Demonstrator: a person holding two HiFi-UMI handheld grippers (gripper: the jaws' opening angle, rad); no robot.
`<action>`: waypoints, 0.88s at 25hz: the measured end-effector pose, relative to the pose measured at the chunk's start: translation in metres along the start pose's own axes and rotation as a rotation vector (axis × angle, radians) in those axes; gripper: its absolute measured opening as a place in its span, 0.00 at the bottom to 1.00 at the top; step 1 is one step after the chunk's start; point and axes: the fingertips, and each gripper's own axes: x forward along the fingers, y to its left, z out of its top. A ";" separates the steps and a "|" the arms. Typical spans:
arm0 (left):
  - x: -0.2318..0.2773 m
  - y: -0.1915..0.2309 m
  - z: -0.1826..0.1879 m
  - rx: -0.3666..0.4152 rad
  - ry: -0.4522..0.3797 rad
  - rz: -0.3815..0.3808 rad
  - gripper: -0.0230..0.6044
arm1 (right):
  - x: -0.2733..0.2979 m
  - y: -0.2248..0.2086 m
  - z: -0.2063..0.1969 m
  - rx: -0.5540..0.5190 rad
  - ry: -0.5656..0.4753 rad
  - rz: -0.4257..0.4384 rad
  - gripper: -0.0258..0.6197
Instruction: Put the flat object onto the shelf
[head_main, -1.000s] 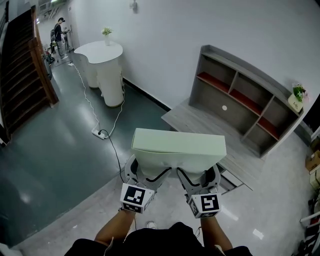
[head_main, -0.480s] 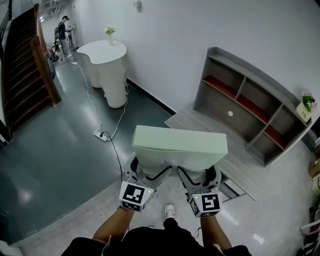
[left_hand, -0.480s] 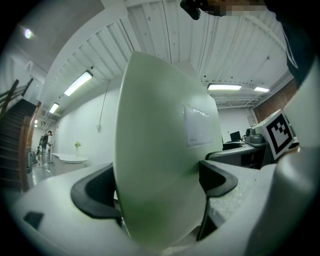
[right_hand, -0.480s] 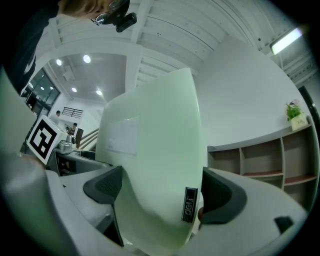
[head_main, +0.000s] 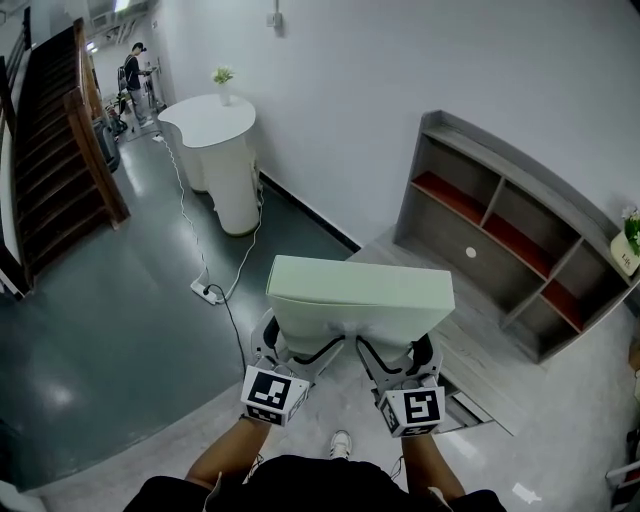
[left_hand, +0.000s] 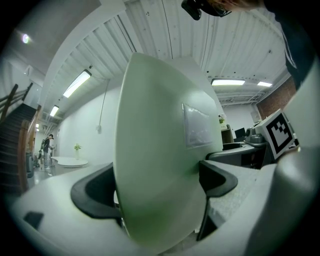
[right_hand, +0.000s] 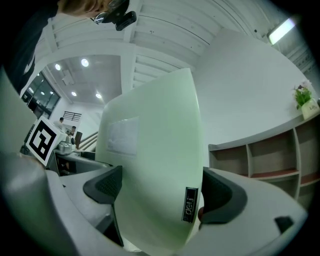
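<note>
The flat pale-green rectangular box (head_main: 358, 298), smooth with a small dark label, is pinched by the left tool (head_main: 291, 352) and right tool (head_main: 391, 358).

Bright even indoor light, ceiling strip lamps (left_hand: 77, 83) glaring, fisheye-bent edges, blurred close foreground

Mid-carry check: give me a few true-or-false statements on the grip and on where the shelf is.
1. The left gripper and the right gripper are both shut on the box. True.
2. The box already rests on the shelf. False: it is held in the air, apart from the shelf.
3. The shelf stands ahead and to the right, against the wall. True.
4. The counter stands to the right of the shelf. False: it stands to the shelf's left.
</note>
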 end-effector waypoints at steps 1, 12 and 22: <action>0.007 0.002 0.001 0.004 -0.002 0.003 0.86 | 0.006 -0.005 0.000 0.001 -0.002 0.005 0.78; 0.080 0.012 0.002 0.032 -0.005 0.027 0.86 | 0.057 -0.063 -0.010 0.005 -0.019 0.050 0.78; 0.139 0.011 -0.010 0.023 0.006 0.014 0.86 | 0.086 -0.110 -0.028 0.008 -0.003 0.038 0.78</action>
